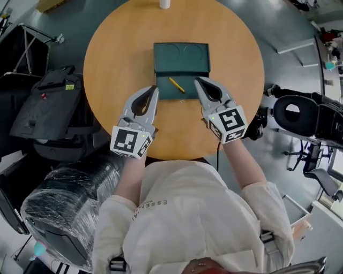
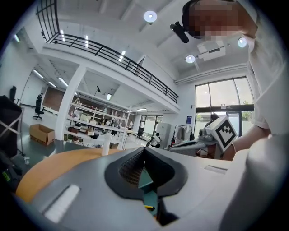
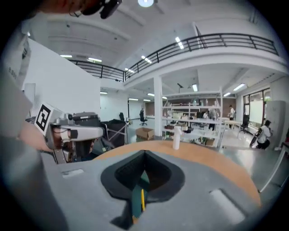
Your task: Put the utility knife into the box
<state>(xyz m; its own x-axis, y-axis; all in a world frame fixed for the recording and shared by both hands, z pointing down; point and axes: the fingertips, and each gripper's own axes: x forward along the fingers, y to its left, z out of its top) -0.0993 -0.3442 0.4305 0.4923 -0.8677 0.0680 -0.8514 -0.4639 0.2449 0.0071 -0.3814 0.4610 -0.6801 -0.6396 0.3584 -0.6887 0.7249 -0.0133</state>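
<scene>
Fingers [image 2: 81, 180] of the left gripper [image 1: 156, 89] are pressed together with nothing pinched, as is seen in the left gripper view, where the tips meet in a point. The right gripper [image 1: 196, 80] is likewise closed and empty, its tips meeting in the right gripper view. Both grippers are held low over the near half of the round wooden surface [image 1: 115, 59].

Between the two sets of tips, and touched by neither, the yellow utility knife [image 1: 177, 85] is found lying at a slant in the tray of the open dark green box [image 1: 181, 58]. The left tips are placed at the tray's left edge, while the right tips are set over the tray's right part. Whether either gripper is touching the box cannot be told. The knife is also glimpsed through the gap below the tips in the right gripper view [image 3: 142, 200].

Beyond the tray, the box's lid is laid open and flat. At the far rim of the surface a white bottle [image 1: 164, 2] is stood upright.
</scene>
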